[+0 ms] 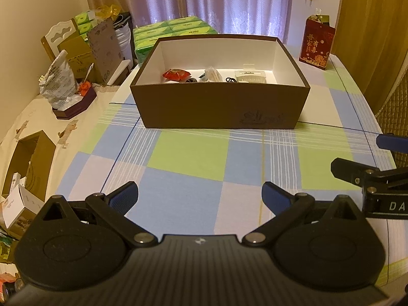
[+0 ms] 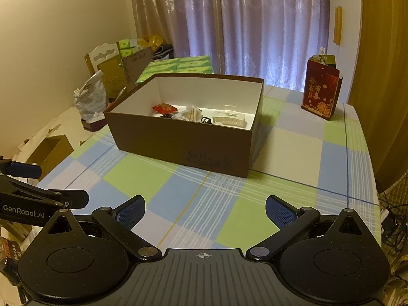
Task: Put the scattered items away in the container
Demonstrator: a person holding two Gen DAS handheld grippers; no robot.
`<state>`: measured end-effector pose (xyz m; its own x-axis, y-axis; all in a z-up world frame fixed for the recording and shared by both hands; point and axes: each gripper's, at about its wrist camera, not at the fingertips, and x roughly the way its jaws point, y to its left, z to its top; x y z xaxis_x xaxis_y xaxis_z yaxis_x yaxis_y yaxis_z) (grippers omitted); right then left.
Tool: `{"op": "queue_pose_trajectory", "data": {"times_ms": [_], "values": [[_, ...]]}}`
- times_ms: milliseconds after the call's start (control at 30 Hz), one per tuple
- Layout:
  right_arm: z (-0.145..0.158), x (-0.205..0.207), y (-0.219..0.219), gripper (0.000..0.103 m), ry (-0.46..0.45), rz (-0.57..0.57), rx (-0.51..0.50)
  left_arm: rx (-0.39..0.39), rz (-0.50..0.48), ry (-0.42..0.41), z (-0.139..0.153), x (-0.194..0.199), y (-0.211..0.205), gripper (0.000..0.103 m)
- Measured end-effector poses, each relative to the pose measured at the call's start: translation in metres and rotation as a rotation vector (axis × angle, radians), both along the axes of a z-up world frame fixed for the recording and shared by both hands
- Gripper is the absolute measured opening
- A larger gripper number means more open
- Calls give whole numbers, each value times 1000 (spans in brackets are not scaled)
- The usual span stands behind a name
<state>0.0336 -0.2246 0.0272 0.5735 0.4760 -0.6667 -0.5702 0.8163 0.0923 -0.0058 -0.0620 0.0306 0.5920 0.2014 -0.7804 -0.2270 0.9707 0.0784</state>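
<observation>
On the checked cloth: brown box, open-topped, set toward the far half
Inside: red packet, white clip, small oddments
Near edge: bare cloth, roomy
Left gripper: spread wide, empty
Right gripper: spread wide, empty
Far right: red bag, apart from box

- On my left gripper, seen at the edge of the right wrist view, white lettering reads "GenRobot.AI" along its black body.
- On my right gripper, seen from the left wrist view, white letters "DA" show on its black side; the rest runs out of frame.
- The red gift bag at the far right of the desk carries gold Chinese characters, including 有喜; the others are too blurred to read.
- The brown box bears a dark emblem on its front wall, not legible.
- The green tissue packs carry small print I cannot read.
</observation>
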Motion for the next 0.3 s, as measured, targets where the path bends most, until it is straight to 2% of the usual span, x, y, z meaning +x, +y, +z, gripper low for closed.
{"op": "queue_pose_trajectory", "data": {"times_ms": [300], "values": [[-2,4,2,103,-7,-20,-6,9,-26,-9,0,8,2,102]]}}
